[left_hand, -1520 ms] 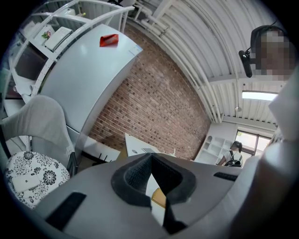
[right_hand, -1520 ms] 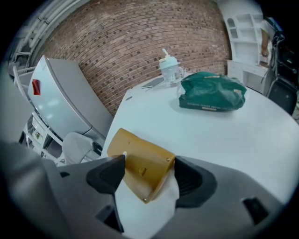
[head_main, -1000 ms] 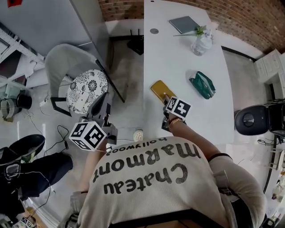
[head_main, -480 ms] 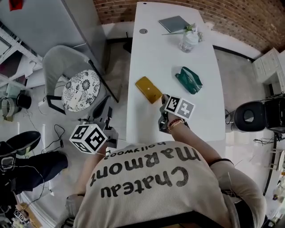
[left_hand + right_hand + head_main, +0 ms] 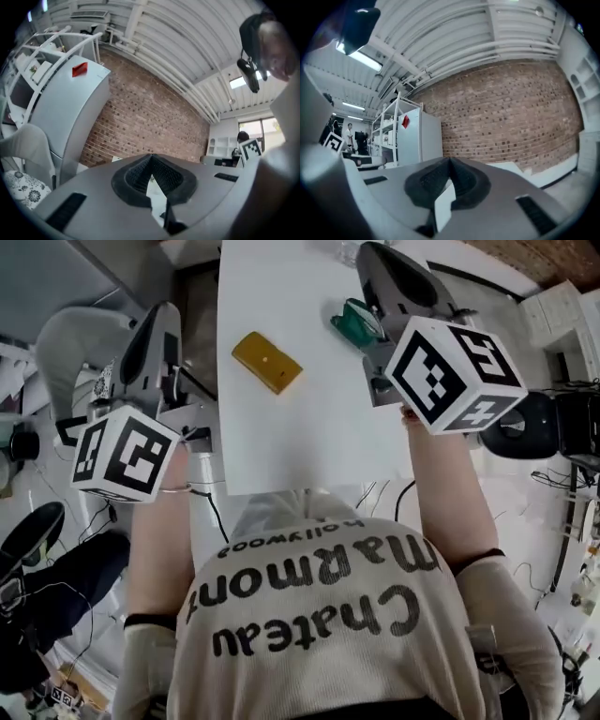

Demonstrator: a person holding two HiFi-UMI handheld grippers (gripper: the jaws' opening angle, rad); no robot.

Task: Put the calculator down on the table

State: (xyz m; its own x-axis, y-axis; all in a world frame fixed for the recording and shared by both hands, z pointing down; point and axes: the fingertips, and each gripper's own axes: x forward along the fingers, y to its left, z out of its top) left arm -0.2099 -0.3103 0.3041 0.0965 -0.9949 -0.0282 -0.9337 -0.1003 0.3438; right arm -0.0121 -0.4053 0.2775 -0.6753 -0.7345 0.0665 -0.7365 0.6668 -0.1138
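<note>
The right gripper (image 5: 450, 165) has just snapped shut on nothing, its dark pads (image 5: 466, 180) pressed together as it points level toward a brick wall (image 5: 511, 108). The left gripper (image 5: 151, 161) is likewise closed and empty (only a sliver of white shows low between its pads (image 5: 171, 176)). In the head view the two are held up close to the camera, the right at the upper right of the frame and the left at the middle left. Between them, in the upper middle, the yellow calculator (image 5: 267, 362) lies flat on the white table (image 5: 309, 442), clear of both grippers. A green pouch (image 5: 353, 322) lies on the table to its right, partly hidden behind the right gripper. A grey chair (image 5: 66, 338) stands off the table's left edge.
</note>
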